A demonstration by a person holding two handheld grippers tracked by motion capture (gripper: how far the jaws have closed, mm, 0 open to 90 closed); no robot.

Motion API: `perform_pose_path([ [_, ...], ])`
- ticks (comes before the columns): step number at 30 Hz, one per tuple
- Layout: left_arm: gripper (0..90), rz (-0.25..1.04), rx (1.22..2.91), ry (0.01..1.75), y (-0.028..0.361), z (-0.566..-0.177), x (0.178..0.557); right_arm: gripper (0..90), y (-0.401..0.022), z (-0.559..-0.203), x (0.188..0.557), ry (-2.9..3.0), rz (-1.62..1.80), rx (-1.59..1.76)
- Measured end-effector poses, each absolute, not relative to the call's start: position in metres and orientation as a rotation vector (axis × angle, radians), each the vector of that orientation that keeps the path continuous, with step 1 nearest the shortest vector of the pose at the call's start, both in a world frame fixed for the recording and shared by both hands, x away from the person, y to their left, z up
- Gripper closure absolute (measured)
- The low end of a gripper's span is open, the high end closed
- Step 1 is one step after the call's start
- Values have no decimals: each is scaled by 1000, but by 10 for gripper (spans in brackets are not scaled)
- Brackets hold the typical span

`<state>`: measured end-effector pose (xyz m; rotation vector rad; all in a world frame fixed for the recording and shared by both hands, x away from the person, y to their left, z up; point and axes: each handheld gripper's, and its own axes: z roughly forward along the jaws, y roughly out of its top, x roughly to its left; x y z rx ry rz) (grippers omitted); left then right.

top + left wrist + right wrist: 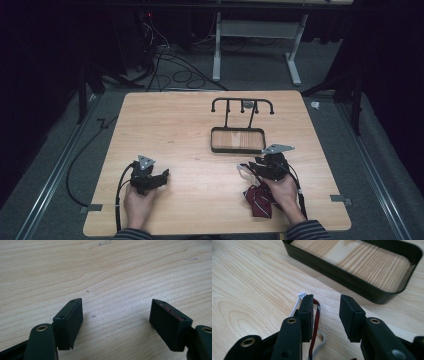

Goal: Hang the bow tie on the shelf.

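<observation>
The wooden desk (190, 135) took up most of the high view, pale and bare across its left half. Toward its far right of centre stood a black rack (242, 106) with hooks along a top bar, rising from a shallow black-rimmed tray (237, 148) with a wooden floor. Near the front right edge lay a dark red striped cloth (258, 200), bunched in a heap and partly under the person's right hand (283, 192); it looked like a necktie or bow tie, though its exact form could not be made out.

The cloth appeared light, soft and limp, likely to sag and slide, so a pinch on its strap or a thick fold would probably serve best.

The right gripper (327, 308) had its fingers parted with a moderate gap, clamping nothing. The left gripper (116, 317) rested low over bare wood near the front left, fingers wide apart and empty.

The right gripper view showed what the high view blurred: a thin red and dark strap (314, 325) running beside the left finger, a white band end (297, 305) just outside it, and the tray wall close ahead. The high view alone gave the heap and the rack.
</observation>
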<state>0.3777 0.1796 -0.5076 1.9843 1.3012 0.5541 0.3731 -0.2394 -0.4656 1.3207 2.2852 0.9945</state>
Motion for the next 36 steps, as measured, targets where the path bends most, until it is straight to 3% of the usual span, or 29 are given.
perform_pose_path([
  [11, 273, 553, 1984, 1301, 180, -508, 378, 728, -234, -477, 380, 2337, 931, 1331],
  [26, 273, 552, 1982, 1301, 180, -508, 378, 891, -230, -483, 383, 2392, 898, 1324],
  [36, 273, 549, 1983, 1302, 180, -508, 378, 900, -231, -477, 379, 2381, 927, 1301],
])
